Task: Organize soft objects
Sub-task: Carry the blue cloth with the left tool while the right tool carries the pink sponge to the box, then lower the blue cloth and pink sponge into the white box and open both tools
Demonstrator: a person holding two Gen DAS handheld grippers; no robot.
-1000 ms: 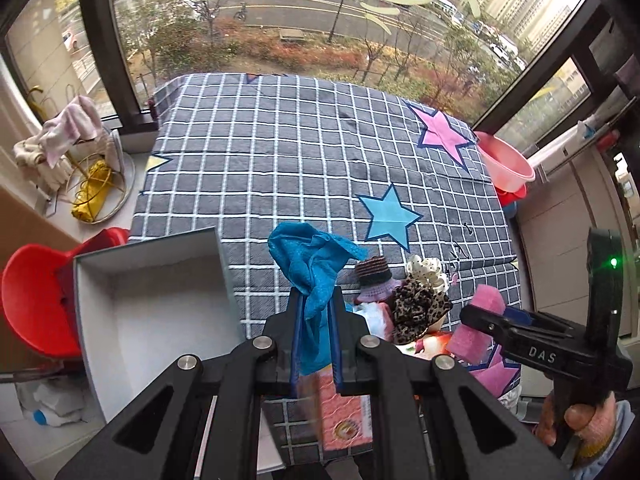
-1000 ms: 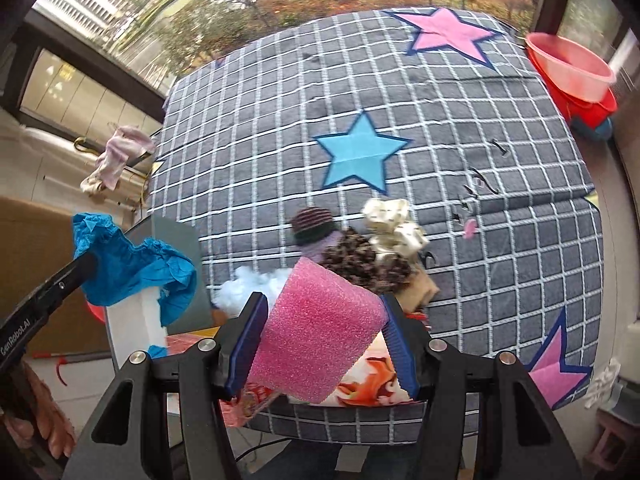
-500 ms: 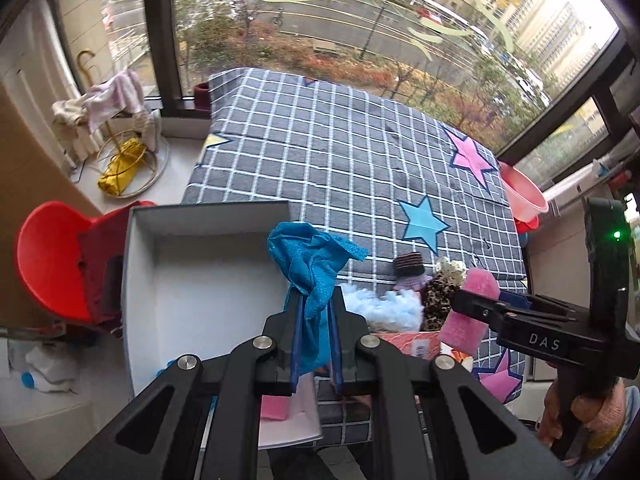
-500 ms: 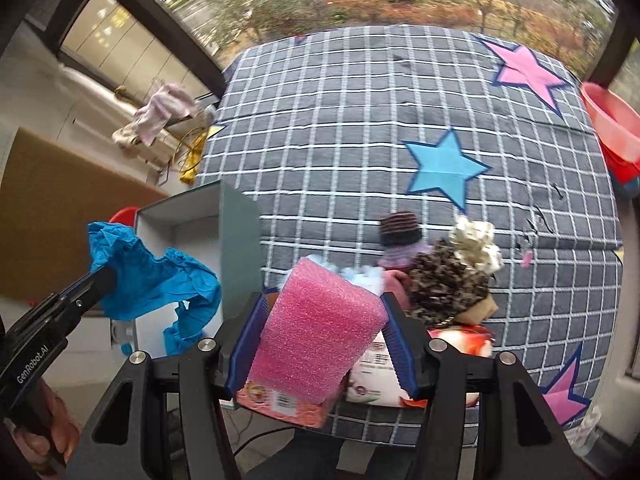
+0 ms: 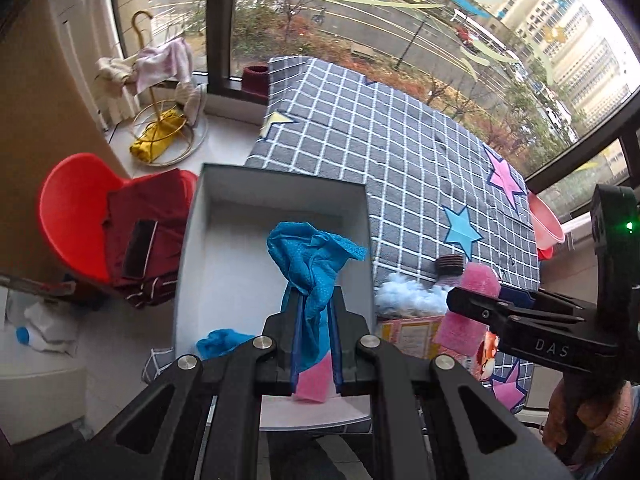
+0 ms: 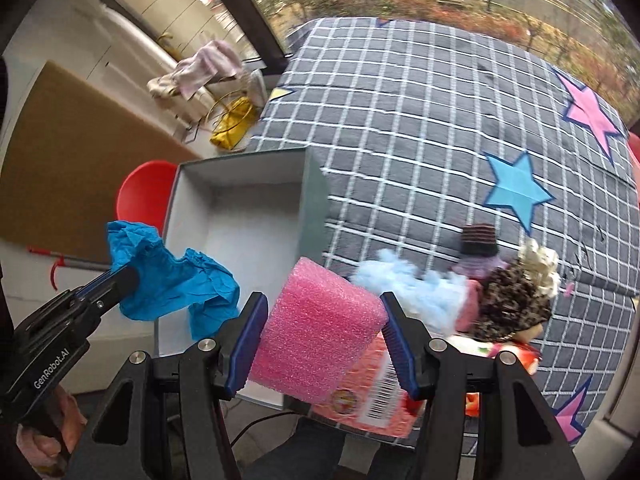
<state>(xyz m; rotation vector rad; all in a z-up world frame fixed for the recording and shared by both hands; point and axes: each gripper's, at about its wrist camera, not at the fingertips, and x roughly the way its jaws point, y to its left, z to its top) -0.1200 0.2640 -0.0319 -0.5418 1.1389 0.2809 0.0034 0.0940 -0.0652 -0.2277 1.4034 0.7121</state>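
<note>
Left wrist view: your left gripper (image 5: 316, 320) clamps a blue cloth (image 5: 310, 256), hanging above the open white box (image 5: 276, 196). Right wrist view: your right gripper (image 6: 322, 334) squeezes a pink foam block (image 6: 316, 332); soft items pile (image 6: 500, 292) ahead-right.

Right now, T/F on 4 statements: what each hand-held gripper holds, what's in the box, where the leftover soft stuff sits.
1. The left hand-held gripper is shut on the blue cloth. True.
2. The right hand-held gripper is open. False: it clamps the pink foam block.
3. The white box holds a leopard-print item. False: that leopard-print item sits on the checked blanket, outside the box.
4. The blue fluff lies outside the box, beside it. True.
</note>
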